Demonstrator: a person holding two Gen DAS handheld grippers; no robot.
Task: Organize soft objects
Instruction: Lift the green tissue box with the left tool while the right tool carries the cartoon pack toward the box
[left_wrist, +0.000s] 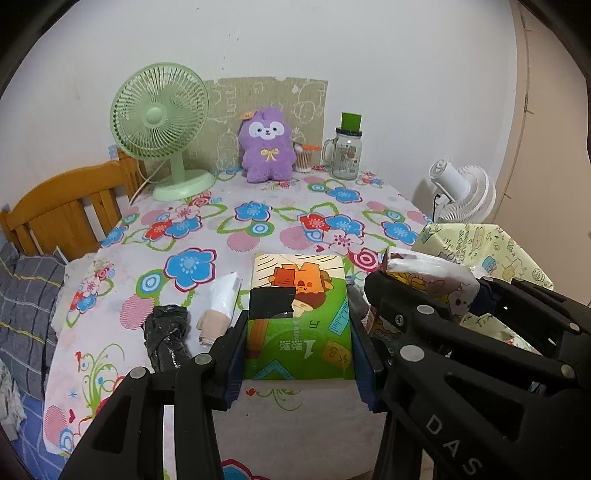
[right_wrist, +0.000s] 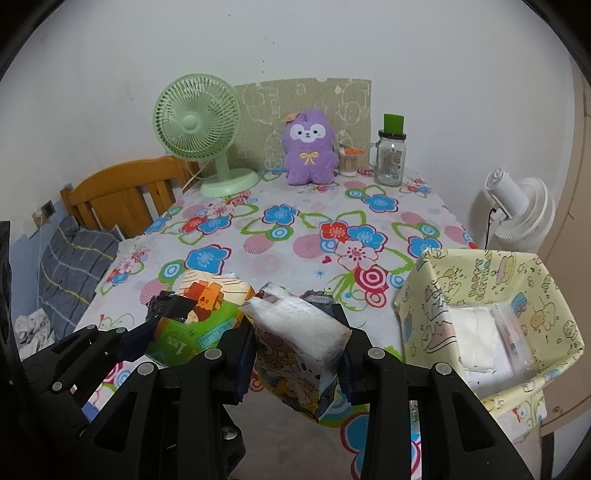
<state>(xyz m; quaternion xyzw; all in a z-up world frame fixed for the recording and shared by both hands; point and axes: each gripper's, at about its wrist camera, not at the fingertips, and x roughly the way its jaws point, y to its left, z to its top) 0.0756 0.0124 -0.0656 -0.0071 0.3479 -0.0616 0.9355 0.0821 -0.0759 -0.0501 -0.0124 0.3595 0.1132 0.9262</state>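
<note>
My left gripper (left_wrist: 299, 350) is shut on a green and orange tissue pack (left_wrist: 299, 314) on the flowered tablecloth; the pack also shows in the right wrist view (right_wrist: 199, 314). My right gripper (right_wrist: 295, 354) is shut on a white tissue pack with cartoon print (right_wrist: 299, 332), held tilted just left of the yellow fabric basket (right_wrist: 424, 291); that pack shows in the left wrist view (left_wrist: 428, 277). The basket holds white packs (right_wrist: 480, 336). A black rolled bag (left_wrist: 166, 336) and a small white and beige pack (left_wrist: 221, 306) lie left of the green pack.
At the back of the table stand a green fan (left_wrist: 162, 125), a purple plush toy (left_wrist: 266, 147), a cotton swab jar (left_wrist: 303, 157) and a glass mug jar (left_wrist: 345, 151). A wooden bed frame (left_wrist: 66, 206) and a pillow (left_wrist: 26, 291) are at left. A white fan (right_wrist: 517, 210) is at right.
</note>
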